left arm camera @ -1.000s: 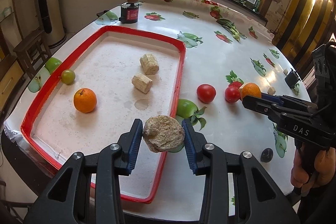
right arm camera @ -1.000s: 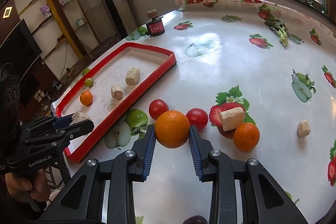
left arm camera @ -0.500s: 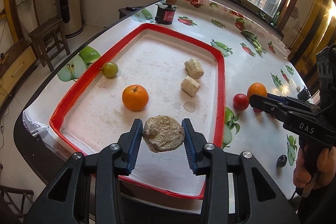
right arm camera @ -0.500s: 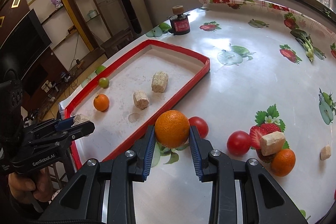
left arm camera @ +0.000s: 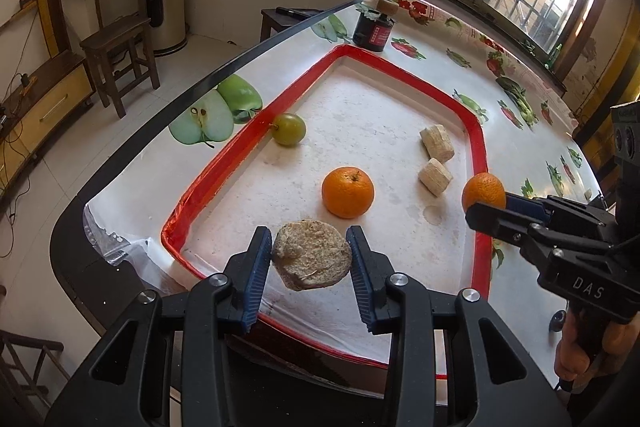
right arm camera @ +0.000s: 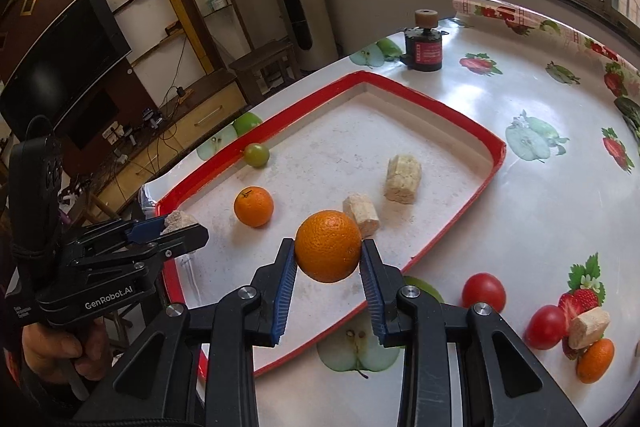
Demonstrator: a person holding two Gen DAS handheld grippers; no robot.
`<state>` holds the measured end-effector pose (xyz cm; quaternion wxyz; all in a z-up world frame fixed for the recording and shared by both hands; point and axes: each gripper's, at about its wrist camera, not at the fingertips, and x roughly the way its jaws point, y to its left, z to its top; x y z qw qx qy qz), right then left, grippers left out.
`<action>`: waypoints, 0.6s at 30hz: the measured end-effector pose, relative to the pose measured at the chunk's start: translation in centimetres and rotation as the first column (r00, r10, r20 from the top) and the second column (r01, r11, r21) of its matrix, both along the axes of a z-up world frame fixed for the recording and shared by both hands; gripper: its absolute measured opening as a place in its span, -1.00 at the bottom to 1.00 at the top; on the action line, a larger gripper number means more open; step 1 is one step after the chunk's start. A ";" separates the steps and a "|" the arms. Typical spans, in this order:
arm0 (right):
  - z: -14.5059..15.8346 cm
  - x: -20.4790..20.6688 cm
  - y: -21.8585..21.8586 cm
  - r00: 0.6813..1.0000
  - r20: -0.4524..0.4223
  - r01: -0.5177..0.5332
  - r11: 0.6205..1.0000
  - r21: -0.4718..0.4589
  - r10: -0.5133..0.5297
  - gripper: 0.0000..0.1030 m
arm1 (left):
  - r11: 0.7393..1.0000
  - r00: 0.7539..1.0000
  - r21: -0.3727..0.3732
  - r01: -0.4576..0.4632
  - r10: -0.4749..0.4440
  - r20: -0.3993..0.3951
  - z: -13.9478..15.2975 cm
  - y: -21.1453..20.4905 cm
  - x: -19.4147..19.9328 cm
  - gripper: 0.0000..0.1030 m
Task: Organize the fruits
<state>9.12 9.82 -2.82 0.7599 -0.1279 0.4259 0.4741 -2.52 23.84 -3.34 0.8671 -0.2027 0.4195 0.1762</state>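
Left gripper (left arm camera: 310,259): jaws clamped on a beige lump (left arm camera: 311,254), held above the tray's (left arm camera: 478,163) near corner. Right gripper (right arm camera: 328,269): jaws clamped on an orange (right arm camera: 328,246), above the tray's table-side rim; floor lies below both.

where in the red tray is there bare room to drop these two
Bare floor runs along the far end of the tray, beyond the green fruit and the two beige chunks. The near right corner is bare too. It is crowded mid-tray, around the loose orange and chunks.
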 end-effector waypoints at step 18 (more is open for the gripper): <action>-3.3 -0.2 2.3 0.999 -0.023 -0.046 0.995 -0.084 0.044 -0.33 | 0.998 0.996 0.052 0.019 -0.014 -0.087 -1.6 0.4 1.7 -0.29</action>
